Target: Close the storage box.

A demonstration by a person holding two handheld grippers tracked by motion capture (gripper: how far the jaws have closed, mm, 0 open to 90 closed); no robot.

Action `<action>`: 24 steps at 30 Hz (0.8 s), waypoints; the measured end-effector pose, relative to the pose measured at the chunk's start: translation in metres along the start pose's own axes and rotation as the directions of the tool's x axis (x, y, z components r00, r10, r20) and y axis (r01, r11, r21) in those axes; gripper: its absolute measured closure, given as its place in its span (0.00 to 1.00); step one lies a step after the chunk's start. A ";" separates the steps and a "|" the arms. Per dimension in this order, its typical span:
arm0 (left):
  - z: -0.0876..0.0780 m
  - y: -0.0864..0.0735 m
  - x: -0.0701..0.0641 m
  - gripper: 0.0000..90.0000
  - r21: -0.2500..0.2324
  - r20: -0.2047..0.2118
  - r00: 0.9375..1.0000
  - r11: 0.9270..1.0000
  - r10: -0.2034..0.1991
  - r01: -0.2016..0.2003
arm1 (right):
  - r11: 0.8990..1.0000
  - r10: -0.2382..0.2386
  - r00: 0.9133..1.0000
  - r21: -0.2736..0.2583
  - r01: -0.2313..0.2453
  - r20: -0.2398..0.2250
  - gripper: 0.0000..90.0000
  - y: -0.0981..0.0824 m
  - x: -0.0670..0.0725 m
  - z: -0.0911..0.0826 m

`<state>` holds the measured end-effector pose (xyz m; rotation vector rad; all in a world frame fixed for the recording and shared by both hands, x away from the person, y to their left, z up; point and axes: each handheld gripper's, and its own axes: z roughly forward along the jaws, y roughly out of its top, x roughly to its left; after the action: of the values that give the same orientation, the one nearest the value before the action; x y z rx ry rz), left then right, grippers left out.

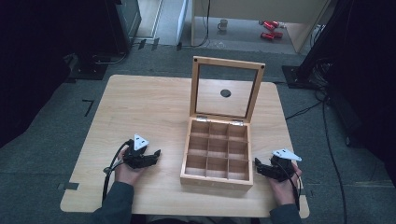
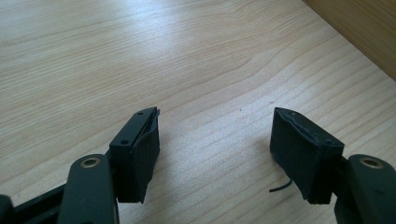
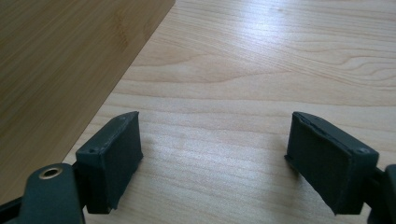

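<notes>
A wooden box (image 1: 217, 151) with several empty square compartments stands on the light wooden table (image 1: 140, 107), its glass-paned lid (image 1: 226, 88) raised upright at the back. My left gripper (image 1: 156, 155) rests low over the table to the left of the box, jaws open with nothing between them (image 2: 215, 135). My right gripper (image 1: 258, 167) sits at the box's right side, jaws open and empty (image 3: 215, 140). The box wall (image 3: 60, 60) fills the left of the right gripper view, and a corner of the box (image 2: 364, 28) shows at the top right of the left gripper view.
A black round spot (image 1: 225, 93) shows on the table through the lid's pane. Beyond the table lie grey floor, cables (image 1: 322, 107), a mug (image 1: 223, 24) and red items (image 1: 270, 29). Dark equipment stands at both far sides.
</notes>
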<state>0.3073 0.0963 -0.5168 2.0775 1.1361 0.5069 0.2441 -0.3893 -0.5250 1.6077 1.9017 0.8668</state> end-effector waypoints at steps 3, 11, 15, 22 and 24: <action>-0.001 0.000 0.000 0.38 0.000 -0.001 1.000 1.000 -0.001 0.001 | 1.000 -0.008 1.000 0.007 0.008 -0.008 0.15 0.000 0.000 0.001; -0.005 0.003 0.002 0.41 -0.006 0.005 1.000 1.000 -0.010 0.010 | 0.999 -0.022 0.999 0.035 0.023 -0.026 0.30 0.005 0.002 -0.002; -0.013 0.006 0.004 0.41 -0.026 0.014 1.000 1.000 -0.010 0.010 | 0.999 -0.027 0.999 0.023 0.028 -0.033 0.35 0.010 0.003 -0.010; -0.023 0.015 0.007 0.41 -0.061 0.019 1.000 0.998 0.001 0.000 | 0.999 -0.050 0.998 -0.015 0.050 -0.031 0.38 0.023 0.006 -0.022; -0.026 0.017 0.008 0.41 -0.064 0.016 1.000 0.998 0.005 -0.004 | 0.998 -0.056 0.998 -0.026 0.056 -0.027 0.38 0.029 0.007 -0.026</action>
<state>0.3051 0.1070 -0.4863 2.0256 1.0929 0.5213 0.2432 -0.3837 -0.4860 1.5278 1.9374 0.8900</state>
